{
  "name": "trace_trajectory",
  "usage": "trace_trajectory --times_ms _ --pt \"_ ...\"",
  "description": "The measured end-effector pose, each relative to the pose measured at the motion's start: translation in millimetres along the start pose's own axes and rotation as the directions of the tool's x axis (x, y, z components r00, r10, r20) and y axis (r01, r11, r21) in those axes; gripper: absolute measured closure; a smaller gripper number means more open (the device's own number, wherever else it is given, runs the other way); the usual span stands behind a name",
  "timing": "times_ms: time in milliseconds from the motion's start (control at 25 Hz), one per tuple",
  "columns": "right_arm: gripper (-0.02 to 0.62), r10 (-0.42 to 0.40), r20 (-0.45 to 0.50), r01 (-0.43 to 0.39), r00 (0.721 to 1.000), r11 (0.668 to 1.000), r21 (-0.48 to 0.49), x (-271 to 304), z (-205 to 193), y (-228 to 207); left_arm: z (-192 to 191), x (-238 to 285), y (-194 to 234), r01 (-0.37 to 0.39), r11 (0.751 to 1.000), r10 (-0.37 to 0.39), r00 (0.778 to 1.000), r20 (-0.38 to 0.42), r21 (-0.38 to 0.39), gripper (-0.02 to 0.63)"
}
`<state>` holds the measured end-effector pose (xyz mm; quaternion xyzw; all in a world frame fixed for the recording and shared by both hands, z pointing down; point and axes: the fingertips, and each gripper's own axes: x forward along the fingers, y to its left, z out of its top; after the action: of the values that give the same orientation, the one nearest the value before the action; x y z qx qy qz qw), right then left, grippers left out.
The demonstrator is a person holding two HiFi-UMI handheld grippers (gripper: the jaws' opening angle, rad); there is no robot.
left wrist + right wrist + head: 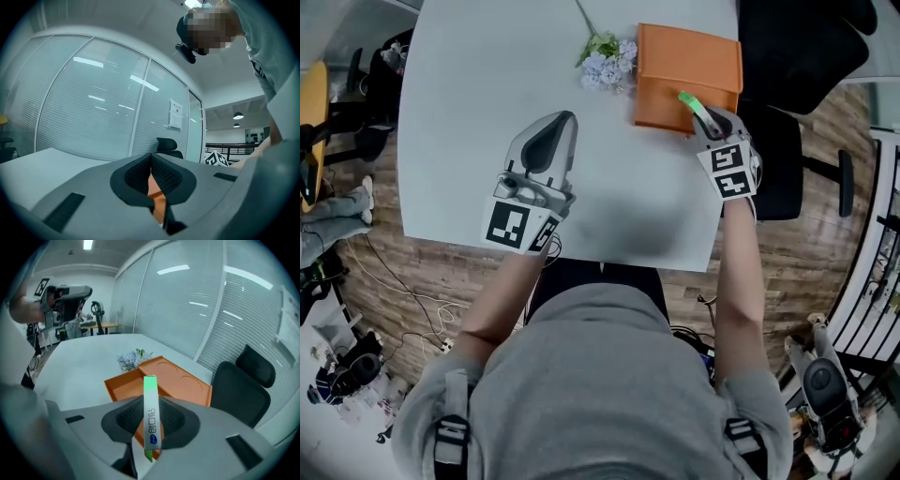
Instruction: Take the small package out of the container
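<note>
Gripper-wise, the right gripper [707, 120] [152, 426] is clenched on the small package [688, 100] [150, 401], a narrow flat white sachet with green ends and blue print; in the right gripper view the sachet stands edge-up between the dark ribbed pads, one green end rising above the jaws and the other poking out beneath them; in the head view the upper green end projects from the jaws over the near right corner of the orange shallow plastic tray [675, 66] [180, 379], and no view settles whether that end touches the tray; the tray lies flat at the far right of the white table [459, 112] [89, 373], with round recesses moulded into its floor; the left gripper [562, 120] [151, 165] is clamped on nothing, its jaws meeting at the tips in the left gripper view, with only a sliver of orange showing through the slit lower down; it sits over the bare middle of the table, left of the tray and apart from it, angled up toward the glass wall; a sprig of pale lilac artificial flowers [607, 62] [132, 359] lies just beside the tray's far left corner; a black office chair [780, 159] [243, 385] stands beyond the table's right edge, behind the tray.
</note>
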<state>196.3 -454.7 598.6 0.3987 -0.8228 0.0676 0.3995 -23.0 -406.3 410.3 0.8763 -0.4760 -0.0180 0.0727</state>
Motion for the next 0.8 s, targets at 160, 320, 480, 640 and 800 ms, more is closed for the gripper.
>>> trace_trajectory --times_ms 160,320,480,640,800 --pt "0.479 -0.087 0.158 0.057 0.984 0.981 0.186 -42.2 23.5 -12.5 18.8 -2.6 -16.0 0.019 0.998 -0.021 0.999 0.038 0.052 0.586" --pt "0.480 -0.191 0.311 0.059 0.931 0.919 0.390 -96.9 42.0 -16.7 35.7 -10.6 -26.4 0.029 0.999 -0.032 0.997 0.074 0.043 0.586" --pt "0.480 -0.288 0.427 0.049 0.857 0.871 0.488 -150.1 63.8 -14.1 52.6 -18.1 -29.7 0.018 0.998 -0.024 0.994 0.108 0.052 0.586" --pt "0.480 -0.374 0.516 0.100 0.771 0.871 0.482 -208.1 91.8 -0.5 68.3 -29.7 -35.0 0.017 0.998 -0.027 0.990 0.139 0.068 0.586" --pt "0.480 -0.430 0.573 0.166 0.697 0.875 0.454 -259.0 114.3 19.8 84.8 -47.4 -42.5 0.017 0.998 -0.028 0.986 0.167 0.068 0.586"
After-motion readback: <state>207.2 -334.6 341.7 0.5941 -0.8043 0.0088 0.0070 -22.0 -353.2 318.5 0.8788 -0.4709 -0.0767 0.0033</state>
